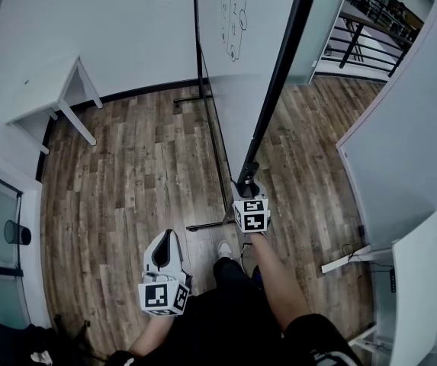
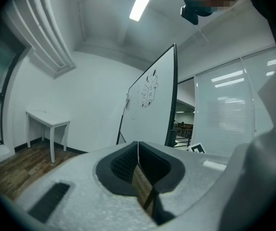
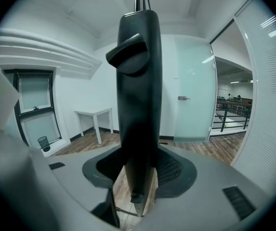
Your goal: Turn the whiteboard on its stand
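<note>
The whiteboard (image 1: 237, 21) stands on its wheeled stand and shows nearly edge-on in the head view, with drawings on its white face. Its black side frame (image 1: 279, 75) runs down to my right gripper (image 1: 247, 185), which is shut on the frame's lower end. In the right gripper view that black frame (image 3: 138, 81) fills the gap between the jaws of the right gripper (image 3: 138, 177). My left gripper (image 1: 166, 239) hangs lower left, apart from the board, shut and empty. In the left gripper view, the left gripper (image 2: 138, 150) points level towards the whiteboard (image 2: 152, 105).
The stand's foot bar (image 1: 210, 223) lies on the wooden floor near the person's shoe (image 1: 224, 248). A white table (image 1: 50, 90) stands at the left wall, with a bin (image 1: 17, 233) by the window. A white desk (image 1: 416, 280) and a glass partition are on the right.
</note>
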Demonstrator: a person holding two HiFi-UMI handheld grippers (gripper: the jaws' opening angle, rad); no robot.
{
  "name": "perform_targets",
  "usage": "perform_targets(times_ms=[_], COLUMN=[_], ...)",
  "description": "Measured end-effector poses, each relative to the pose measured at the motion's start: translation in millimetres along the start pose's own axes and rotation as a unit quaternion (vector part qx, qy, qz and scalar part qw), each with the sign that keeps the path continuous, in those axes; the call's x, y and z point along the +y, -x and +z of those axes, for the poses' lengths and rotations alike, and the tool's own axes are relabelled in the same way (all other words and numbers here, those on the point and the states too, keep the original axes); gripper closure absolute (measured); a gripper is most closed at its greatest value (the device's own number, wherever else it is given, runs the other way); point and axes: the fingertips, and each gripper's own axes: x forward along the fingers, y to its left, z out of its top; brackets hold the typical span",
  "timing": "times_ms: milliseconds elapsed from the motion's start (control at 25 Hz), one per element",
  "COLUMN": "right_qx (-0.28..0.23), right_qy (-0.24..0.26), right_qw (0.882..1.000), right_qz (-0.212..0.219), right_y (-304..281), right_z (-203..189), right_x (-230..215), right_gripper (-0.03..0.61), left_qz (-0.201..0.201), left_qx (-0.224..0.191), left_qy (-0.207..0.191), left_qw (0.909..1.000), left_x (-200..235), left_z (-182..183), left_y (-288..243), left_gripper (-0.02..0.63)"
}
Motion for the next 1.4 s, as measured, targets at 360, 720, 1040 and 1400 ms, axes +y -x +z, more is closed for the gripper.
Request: perform_targets(times_ms=[360,720,1040,1400], right_qx=[-0.013,-0.013,-0.02,-0.017], right_qy=[0.003,0.002,-0.003,-0.006], right_qw=[1.0,1.0,1.0,1.0], right_qz=[0.008,0.012,0.013,0.009], right_y=[14,38,71,89], right_z=[-6,-17,-29,-41], right_x=[63,91,116,126], right_gripper=[0.387,0.387,0.387,0.387], left_qz=[0.01,0.029,0.02,0.016], left_qx=[-0.01,-0.021,-0.011,-0.002], left_qy=[-0.008,0.003,-0.007,-0.005], left_qw=[0.9999,0.9994,0.9997,0.9999], left_x=[14,27,27,27], left_z=[5,5,2,-1], left_y=[46,91,140,180], left_gripper=[0.594,0.594,0.594,0.594])
